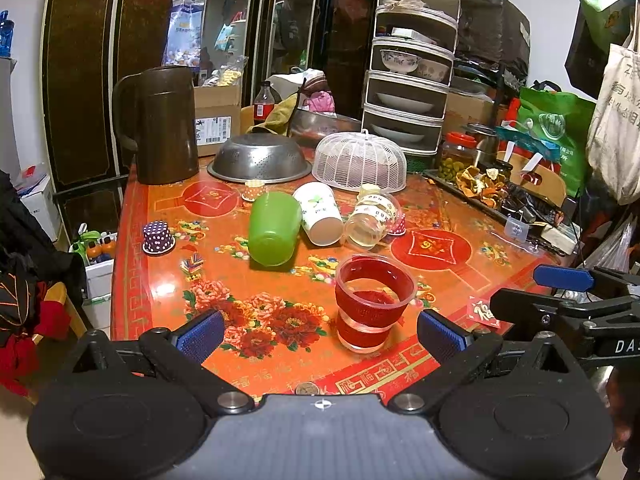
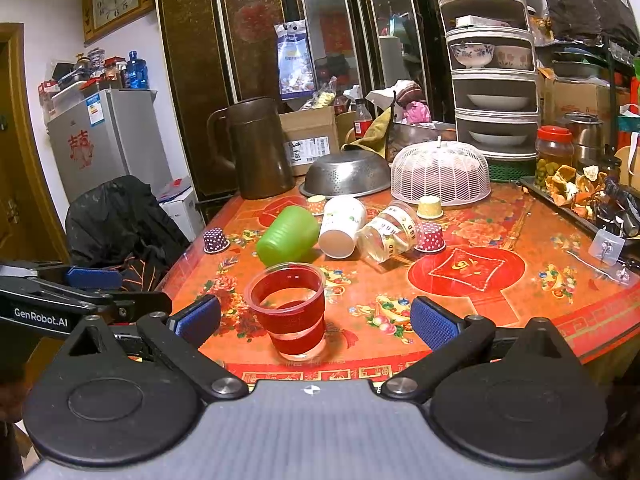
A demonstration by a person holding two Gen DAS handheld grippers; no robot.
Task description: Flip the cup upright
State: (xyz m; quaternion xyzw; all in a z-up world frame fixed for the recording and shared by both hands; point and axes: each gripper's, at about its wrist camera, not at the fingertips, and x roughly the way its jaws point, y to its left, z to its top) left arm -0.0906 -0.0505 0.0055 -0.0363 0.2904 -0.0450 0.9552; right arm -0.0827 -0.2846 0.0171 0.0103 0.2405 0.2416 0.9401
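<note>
A clear cup with red bands point(image 1: 370, 304) stands upright near the table's front edge; it also shows in the right wrist view point(image 2: 290, 310). Behind it three cups lie on their sides: a green cup point(image 1: 274, 228) point(image 2: 288, 234), a white paper cup point(image 1: 320, 212) point(image 2: 342, 226) and a clear cup with printed bands point(image 1: 372, 218) point(image 2: 390, 232). My left gripper point(image 1: 320, 336) is open and empty, just in front of the red cup. My right gripper point(image 2: 316, 322) is open and empty, with the red cup between its fingers' lines. Each gripper shows at the edge of the other's view.
On the red patterned table point(image 1: 460, 268) stand a brown jug point(image 1: 160, 124), an upturned steel colander point(image 1: 260, 158), a white mesh food cover point(image 1: 360, 162) and small cupcake liners point(image 1: 158, 236). A tray of dried peels point(image 1: 480, 184) is at the right. A tiered dish rack point(image 1: 412, 68) stands behind.
</note>
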